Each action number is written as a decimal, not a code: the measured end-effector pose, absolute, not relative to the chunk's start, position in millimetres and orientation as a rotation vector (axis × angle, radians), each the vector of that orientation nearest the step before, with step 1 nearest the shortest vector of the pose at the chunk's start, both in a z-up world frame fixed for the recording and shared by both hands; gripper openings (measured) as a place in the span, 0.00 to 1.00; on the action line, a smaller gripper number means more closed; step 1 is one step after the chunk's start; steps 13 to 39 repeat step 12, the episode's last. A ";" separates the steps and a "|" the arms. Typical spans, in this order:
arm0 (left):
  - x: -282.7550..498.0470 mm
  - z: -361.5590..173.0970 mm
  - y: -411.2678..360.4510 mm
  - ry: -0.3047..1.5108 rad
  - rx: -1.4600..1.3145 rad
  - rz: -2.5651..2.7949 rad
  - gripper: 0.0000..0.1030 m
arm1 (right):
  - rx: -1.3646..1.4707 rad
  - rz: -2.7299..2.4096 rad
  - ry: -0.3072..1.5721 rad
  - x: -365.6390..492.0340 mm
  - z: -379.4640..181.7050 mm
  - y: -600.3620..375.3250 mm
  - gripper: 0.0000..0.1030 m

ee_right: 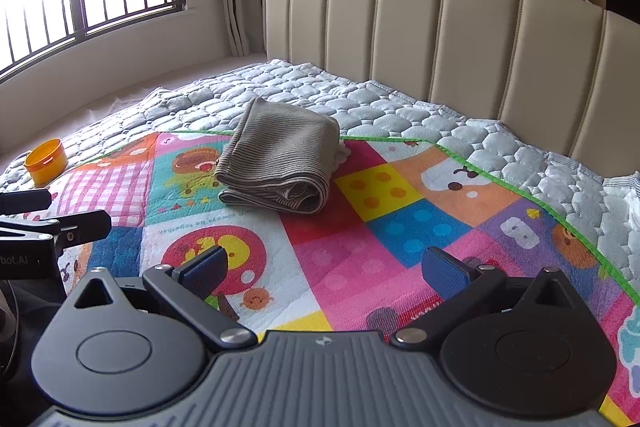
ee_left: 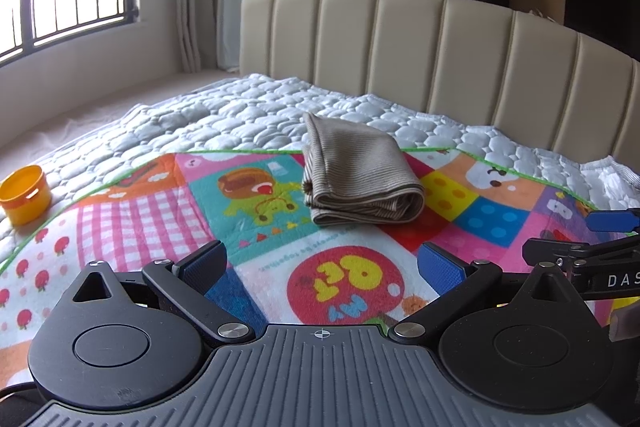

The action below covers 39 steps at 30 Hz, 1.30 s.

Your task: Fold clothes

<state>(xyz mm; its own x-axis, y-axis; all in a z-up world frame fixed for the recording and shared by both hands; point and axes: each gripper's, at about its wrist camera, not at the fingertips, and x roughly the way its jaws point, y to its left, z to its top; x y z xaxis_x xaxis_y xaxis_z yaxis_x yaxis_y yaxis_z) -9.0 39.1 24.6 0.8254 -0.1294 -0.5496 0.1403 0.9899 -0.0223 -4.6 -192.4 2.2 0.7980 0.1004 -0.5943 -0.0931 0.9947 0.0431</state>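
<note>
Lying folded on the bright patchwork cartoon play mat (ee_left: 160, 219), the grey-brown finely striped knit garment (ee_left: 356, 175) sits near the mat's green-piped far edge, its far end reaching over that edge onto the pale quilted mattress cover (ee_left: 240, 115); nothing touches it.

Left gripper (ee_left: 322, 267): blue-padded fingers spread wide, holding nothing, hovering over the mat on the near side of the garment, well apart from it. Right gripper (ee_right: 324, 269): likewise wide and empty, also on the near side, garment ahead and a little to its left.

Orientation: the bundle's long axis runs from its near rolled fold away toward the beige padded headboard (ee_left: 440, 59); in the left view the far corner leans slightly left. The thick rounded fold faces the grippers, layered edges showing at its end; the far end looks thinner, though which edges lie loose there I cannot tell.

Risks, as judgement: the bundle looks finished or nearly so, so a further grab may undo it; pinching only the top layer at the near fold would likely peel it open; a low approach could drag the mat and shift the bundle; knit fabric slumps, so a one-sided lift would let the layers slide apart. The small orange plastic tub (ee_left: 26, 193), far left of the garment, seems out of harm's way.
</note>
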 end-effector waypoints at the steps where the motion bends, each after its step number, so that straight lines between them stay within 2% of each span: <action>1: -9.4 24.9 39.2 0.581 0.021 -0.143 1.00 | 0.010 0.104 0.637 -5.0 2.5 -192.3 1.00; 39: -14.4 27.6 37.2 0.554 0.035 -0.146 1.00 | 0.025 0.103 0.617 -8.9 7.7 -194.3 1.00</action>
